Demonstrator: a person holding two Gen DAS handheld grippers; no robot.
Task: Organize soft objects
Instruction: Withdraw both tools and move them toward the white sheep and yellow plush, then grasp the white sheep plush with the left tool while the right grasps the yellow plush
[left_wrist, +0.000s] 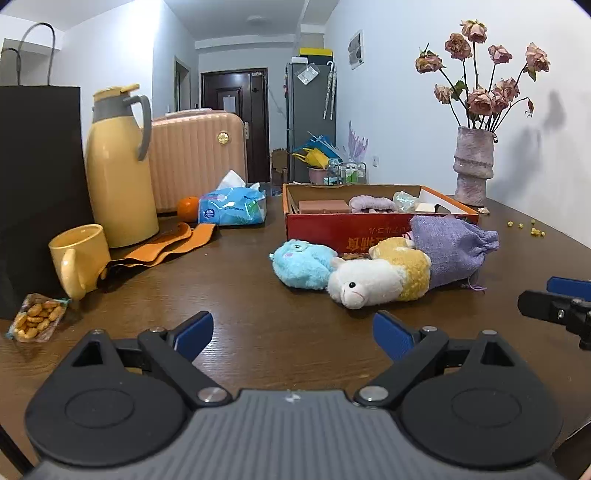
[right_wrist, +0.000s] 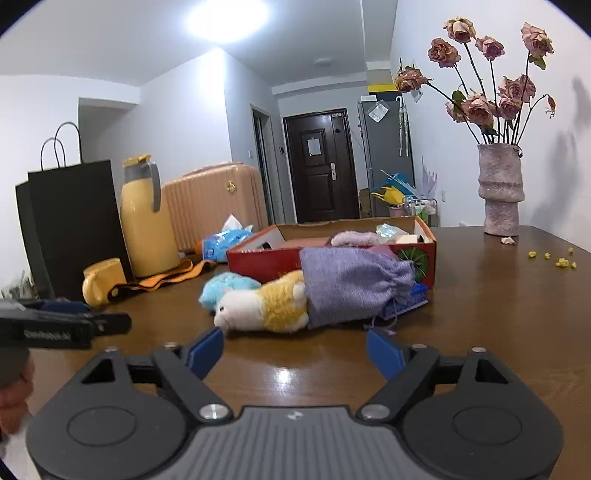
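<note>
Over on the left a black paper bag (left_wrist: 37, 184) is standing tall, with a yellow mug (left_wrist: 79, 254) and a yellow thermos jug (left_wrist: 120, 170) crowding beside it, and a packet of snacks (left_wrist: 37, 317) is lying near the wooden table's (left_wrist: 240, 295) edge. A blue tissue pack (left_wrist: 232, 206) and an orange (left_wrist: 188, 208) are sitting further back. Moving right, an open red cardboard box (left_wrist: 351, 229) is holding a few soft items, and a vase of dried roses (left_wrist: 474, 166) is standing at the far right.

In front of the box the soft toys are lying in a row, touching: a fluffy blue plush (left_wrist: 301, 267), a white-and-yellow plush lamb (left_wrist: 376, 280) on its side, and a lilac drawstring pouch (left_wrist: 450, 251) leaning against the box.

The left gripper (left_wrist: 293, 334) is hovering with jaws spread wide, nothing between them, the lamb just ahead. The right gripper (right_wrist: 295, 354) is also gaping empty, facing the lamb and pouch close ahead.
</note>
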